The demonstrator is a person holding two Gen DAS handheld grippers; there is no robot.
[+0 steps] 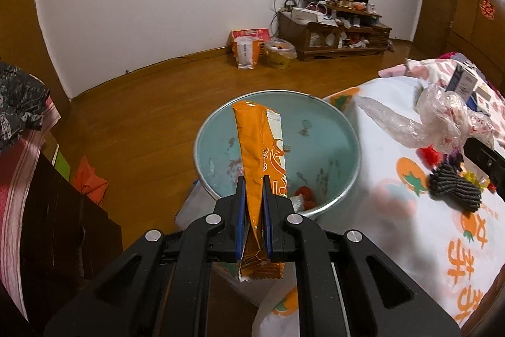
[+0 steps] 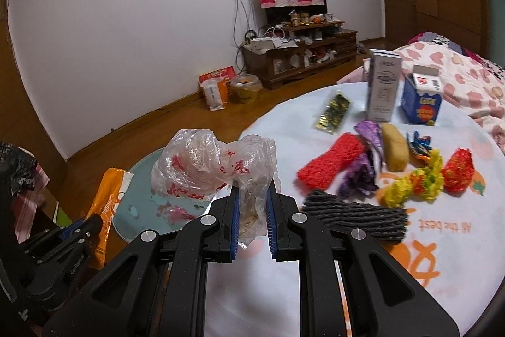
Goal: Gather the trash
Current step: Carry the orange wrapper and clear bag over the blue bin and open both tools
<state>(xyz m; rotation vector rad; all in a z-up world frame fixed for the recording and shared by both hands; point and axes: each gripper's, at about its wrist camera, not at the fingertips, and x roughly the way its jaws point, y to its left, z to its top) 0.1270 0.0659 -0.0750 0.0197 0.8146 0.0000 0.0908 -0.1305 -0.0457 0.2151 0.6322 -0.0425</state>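
Note:
My left gripper (image 1: 254,179) is shut on an orange snack wrapper (image 1: 257,144) and holds it over the light blue trash bin (image 1: 350,128) beside the table. The wrapper (image 2: 109,191) and the bin (image 2: 139,176) also show at the left of the right wrist view. My right gripper (image 2: 252,190) is shut on a crumpled clear plastic bag (image 2: 208,169) with red print, held above the table's left edge near the bin. The bag (image 1: 442,119) shows at the right of the left wrist view. The bin holds a few red scraps (image 1: 306,195).
The round table (image 2: 347,273) with a white printed cloth carries a red knit piece (image 2: 328,160), grey knit piece (image 2: 353,217), purple, yellow and red wrappers, a gold wrapper (image 2: 333,112), a white carton (image 2: 382,84) and a blue carton (image 2: 421,100). Dark furniture (image 1: 47,226) stands at left.

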